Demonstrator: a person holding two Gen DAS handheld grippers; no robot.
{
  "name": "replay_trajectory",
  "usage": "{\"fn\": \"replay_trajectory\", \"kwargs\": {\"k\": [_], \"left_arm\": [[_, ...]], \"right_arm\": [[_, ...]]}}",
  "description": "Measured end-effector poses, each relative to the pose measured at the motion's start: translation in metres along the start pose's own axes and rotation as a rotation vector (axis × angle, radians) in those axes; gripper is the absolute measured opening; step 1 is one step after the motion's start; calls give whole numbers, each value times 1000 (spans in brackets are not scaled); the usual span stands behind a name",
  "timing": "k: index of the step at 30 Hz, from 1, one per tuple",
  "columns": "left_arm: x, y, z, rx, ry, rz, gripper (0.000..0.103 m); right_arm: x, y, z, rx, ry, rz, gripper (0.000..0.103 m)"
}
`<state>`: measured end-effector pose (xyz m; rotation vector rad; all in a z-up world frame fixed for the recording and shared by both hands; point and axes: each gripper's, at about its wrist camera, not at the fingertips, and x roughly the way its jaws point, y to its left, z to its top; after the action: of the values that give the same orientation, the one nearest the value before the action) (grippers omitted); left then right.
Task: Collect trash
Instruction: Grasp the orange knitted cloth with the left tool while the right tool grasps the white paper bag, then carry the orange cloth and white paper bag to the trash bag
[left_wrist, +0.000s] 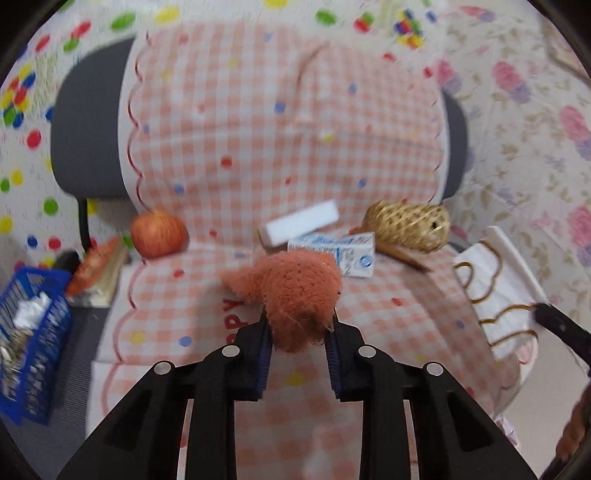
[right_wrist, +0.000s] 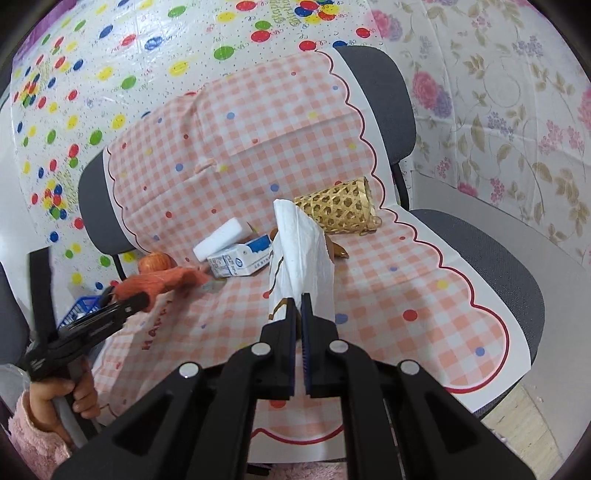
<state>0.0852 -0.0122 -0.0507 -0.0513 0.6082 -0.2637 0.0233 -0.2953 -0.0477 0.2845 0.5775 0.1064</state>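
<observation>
Trash is mid-pickup: left claw (left_wrist: 299, 325) grips the orange fluff (left_wrist: 295, 295), right claw (right_wrist: 298, 306) pinches the white bag (right_wrist: 303, 251). Next, probably carry fluff to the blue basket (left_wrist: 33, 332) at 9 o'clock.

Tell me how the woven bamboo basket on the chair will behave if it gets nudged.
The woven bamboo basket lies on its side and looks rounded and tapered, so it would probably roll in a curve. Its open weave suggests it is light and would shift easily. The weave looks fairly stiff, though hard squeezing might deform it.
</observation>
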Motion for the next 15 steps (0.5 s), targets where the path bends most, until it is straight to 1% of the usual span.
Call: {"fn": "replay_trajectory", "kwargs": {"k": [2, 5, 7, 10, 15], "left_arm": [[-28, 0, -1, 25, -55, -29, 27], [-49, -5, 4, 54, -98, -67, 27], [-60, -13, 4, 73, -106, -90, 27], [-69, -27, 0, 79, -107, -159, 27], [-82, -65, -12, 148, -114, -271, 27]], "right_arm": [[-7, 3, 0, 1, -14, 5, 3], [-14, 8, 0, -7, -25, 11, 3], [-18, 12, -1, -11, -29, 14, 3], [-28, 14, -3, -15, -47, 1, 3], [-48, 11, -5, -21, -66, -34, 3]]}}
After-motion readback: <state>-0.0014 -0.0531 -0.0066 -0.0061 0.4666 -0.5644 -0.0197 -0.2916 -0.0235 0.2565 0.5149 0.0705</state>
